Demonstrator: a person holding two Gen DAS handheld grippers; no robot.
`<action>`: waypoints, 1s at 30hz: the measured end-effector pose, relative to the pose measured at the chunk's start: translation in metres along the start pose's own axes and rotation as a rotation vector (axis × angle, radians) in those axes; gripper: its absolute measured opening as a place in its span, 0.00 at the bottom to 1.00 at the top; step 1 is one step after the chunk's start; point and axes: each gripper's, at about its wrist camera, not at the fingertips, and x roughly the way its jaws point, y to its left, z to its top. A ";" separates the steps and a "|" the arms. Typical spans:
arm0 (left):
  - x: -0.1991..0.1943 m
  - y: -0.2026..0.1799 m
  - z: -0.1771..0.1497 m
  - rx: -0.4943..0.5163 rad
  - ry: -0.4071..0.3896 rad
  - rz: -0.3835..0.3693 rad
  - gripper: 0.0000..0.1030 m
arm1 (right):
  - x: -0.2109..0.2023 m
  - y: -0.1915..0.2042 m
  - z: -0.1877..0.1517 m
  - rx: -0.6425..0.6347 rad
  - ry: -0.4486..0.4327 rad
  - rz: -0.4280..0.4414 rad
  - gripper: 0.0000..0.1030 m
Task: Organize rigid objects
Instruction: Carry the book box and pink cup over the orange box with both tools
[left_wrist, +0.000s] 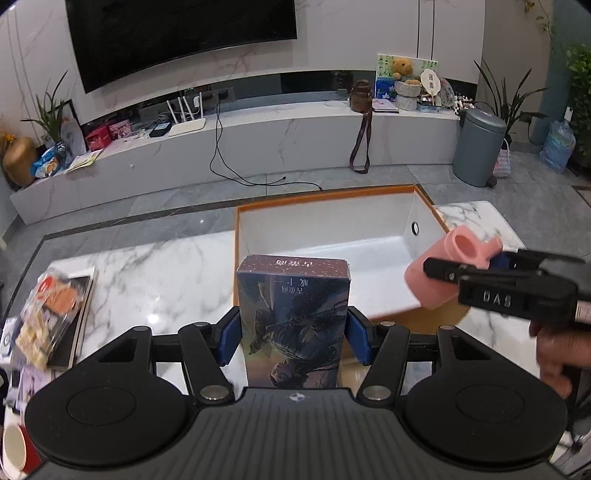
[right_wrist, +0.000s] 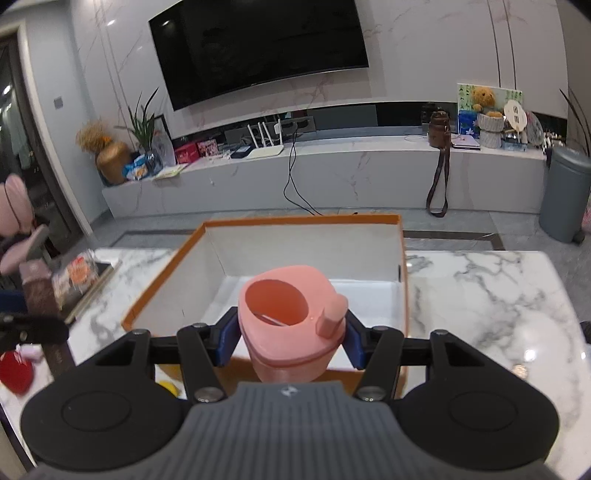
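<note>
Both grippers loaded, box waiting empty.

Left gripper (left_wrist: 293, 336) pinches an illustrated book box (left_wrist: 293, 321) upright; right gripper (right_wrist: 291, 341) clamps a pink cup (right_wrist: 291, 325) by its sides, mouth tilted forward, both poised at the orange-rimmed storage box (right_wrist: 404, 295), likely for dropping in.

The open box (right_wrist: 402, 295) on the marble table (right_wrist: 480, 295) has a bare white floor, and nothing blocks the way in from above. At the table's left end a pile of packets (left_wrist: 55, 317) stands in the way.
</note>
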 end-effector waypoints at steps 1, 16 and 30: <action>0.007 -0.001 0.007 -0.004 0.011 -0.006 0.65 | 0.004 -0.003 0.002 0.026 -0.005 0.005 0.55; 0.115 -0.021 0.044 0.089 0.220 0.072 0.65 | 0.063 -0.024 0.007 0.235 0.041 0.026 0.55; 0.197 -0.008 0.020 0.110 0.459 0.114 0.65 | 0.110 -0.014 -0.006 0.299 0.225 0.085 0.55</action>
